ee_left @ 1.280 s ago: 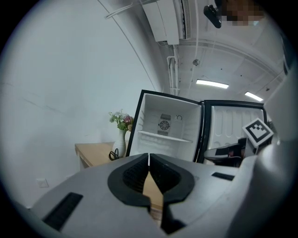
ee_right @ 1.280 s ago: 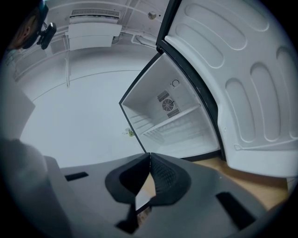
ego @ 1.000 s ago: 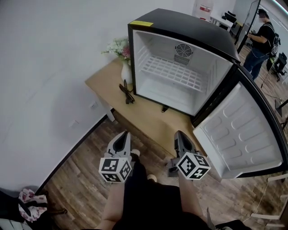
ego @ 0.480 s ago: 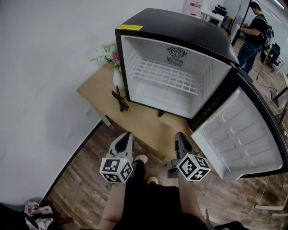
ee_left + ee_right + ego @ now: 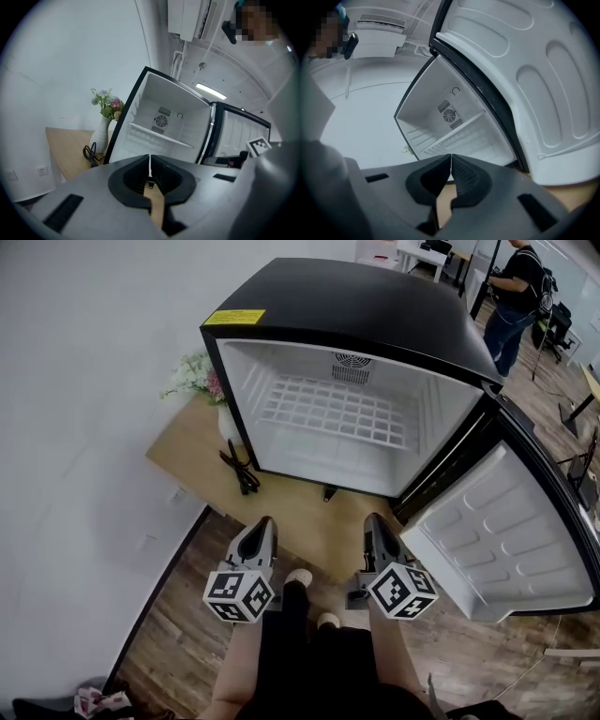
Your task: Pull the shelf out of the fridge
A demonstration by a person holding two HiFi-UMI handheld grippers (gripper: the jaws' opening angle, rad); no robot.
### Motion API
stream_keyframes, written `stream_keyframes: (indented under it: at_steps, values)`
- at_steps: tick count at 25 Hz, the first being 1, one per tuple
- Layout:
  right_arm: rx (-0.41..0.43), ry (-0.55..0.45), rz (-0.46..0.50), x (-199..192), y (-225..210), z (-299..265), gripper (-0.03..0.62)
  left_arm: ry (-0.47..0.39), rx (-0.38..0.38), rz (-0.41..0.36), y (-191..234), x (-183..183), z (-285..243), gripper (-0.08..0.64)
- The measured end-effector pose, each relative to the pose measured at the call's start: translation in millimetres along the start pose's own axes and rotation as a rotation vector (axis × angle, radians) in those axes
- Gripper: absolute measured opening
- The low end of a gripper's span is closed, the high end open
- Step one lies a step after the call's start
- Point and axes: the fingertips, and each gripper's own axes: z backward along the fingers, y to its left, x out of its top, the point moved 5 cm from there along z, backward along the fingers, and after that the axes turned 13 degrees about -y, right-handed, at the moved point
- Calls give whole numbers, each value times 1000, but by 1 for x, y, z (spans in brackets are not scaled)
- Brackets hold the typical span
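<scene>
A small black fridge [image 5: 375,306] stands open on a low wooden table [image 5: 192,451]. Its white wire shelf [image 5: 337,411] lies flat inside, halfway up; the shelf [image 5: 161,136] also shows in the left gripper view and the shelf [image 5: 457,129] in the right gripper view. The fridge door [image 5: 506,531] hangs wide open to the right. My left gripper [image 5: 265,525] and right gripper [image 5: 372,521] are both shut and empty, held side by side in front of the table edge, well short of the fridge.
A white vase with flowers [image 5: 211,395] and a coiled black cable [image 5: 239,470] sit on the table left of the fridge. A white wall runs along the left. A person [image 5: 511,287] stands in the background at the upper right. Wooden floor lies below.
The head view has moved closer and swung right, so the fridge looks larger and sits further left. Both grippers stay shut in the same spot in the view.
</scene>
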Motion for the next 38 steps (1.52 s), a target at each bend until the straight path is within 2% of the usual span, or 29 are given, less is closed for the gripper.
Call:
stream_keyframes:
  at_steps: [4,9,15,19,23,27,29,32,33,35,38]
  values:
    - [-12,-44,-31,4,0,-18,-8,-5,-19,38,9,5,-22,11]
    - [-27,-70,-76,8,-3,-40,-8,-22,-40,126,21,11,-53,11]
    - [-89,-110,-165,13,-15,-56,-8,-27,-69,228,32,13,-85,12]
    - [-110,-143,-230,23,-19,-56,-6,-38,-96,340,26,16,-96,12]
    - [-121,-184,-301,20,-19,-76,-6,-46,-115,476,39,15,-121,12]
    - [-109,-241,-326,26,-18,-87,-3,-84,-147,558,42,20,-140,12]
    - [-112,-260,-367,28,-19,-90,13,-104,-163,589,41,23,-147,12]
    - [-108,-279,-446,29,-23,-96,52,-118,-159,689,41,23,-157,14]
    - [-113,-285,-483,28,-25,-98,58,-115,-152,729,40,22,-161,22]
    - [-119,-299,-561,28,-26,-102,80,-101,-148,784,38,21,-168,107]
    - [-120,-324,-635,30,-28,-110,98,-87,-138,820,40,20,-177,158]
